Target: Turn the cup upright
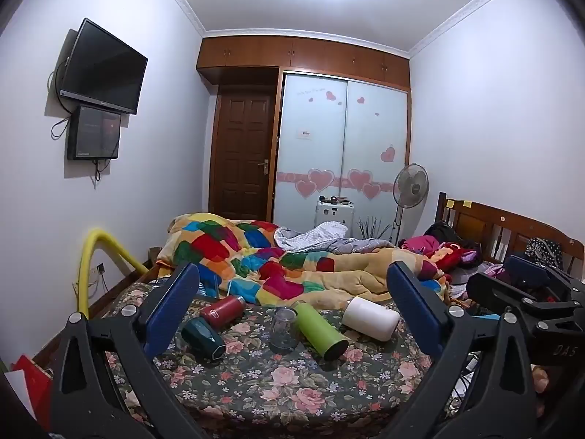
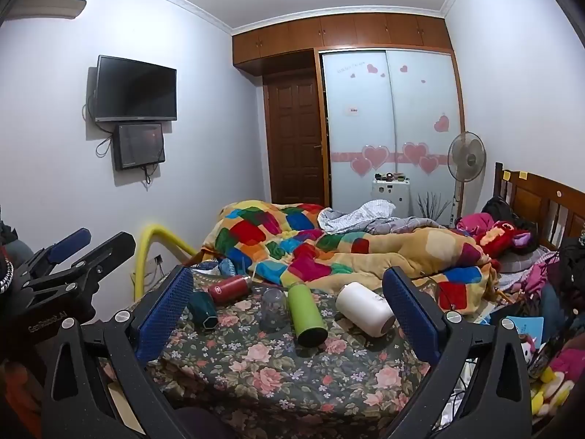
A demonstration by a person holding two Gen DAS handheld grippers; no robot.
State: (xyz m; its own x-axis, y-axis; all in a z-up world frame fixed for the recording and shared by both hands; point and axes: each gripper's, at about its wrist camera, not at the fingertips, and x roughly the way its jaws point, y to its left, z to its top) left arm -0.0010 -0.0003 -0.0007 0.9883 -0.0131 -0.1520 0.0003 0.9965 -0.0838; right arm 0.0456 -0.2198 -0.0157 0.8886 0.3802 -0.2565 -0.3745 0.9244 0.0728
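Several cups lie on the floral bed sheet (image 1: 256, 376). A clear glass cup (image 1: 283, 329) stands upside down in the middle; it also shows in the right wrist view (image 2: 273, 309). Lying on their sides are a green cup (image 1: 320, 330) (image 2: 305, 314), a white cup (image 1: 371, 317) (image 2: 365, 308), a red cup (image 1: 223, 311) (image 2: 229, 288) and a dark teal cup (image 1: 203, 337) (image 2: 203, 309). My left gripper (image 1: 292, 314) is open and empty, held back from the cups. My right gripper (image 2: 289, 311) is open and empty too, also short of them.
A colourful patchwork quilt (image 1: 292, 267) is heaped behind the cups. Plush toys and clothes (image 1: 453, 252) lie by the wooden headboard (image 1: 512, 226). A yellow padded rail (image 1: 91, 256) stands at the bed's left side. A fan (image 1: 409, 186), wardrobe and door are at the far wall.
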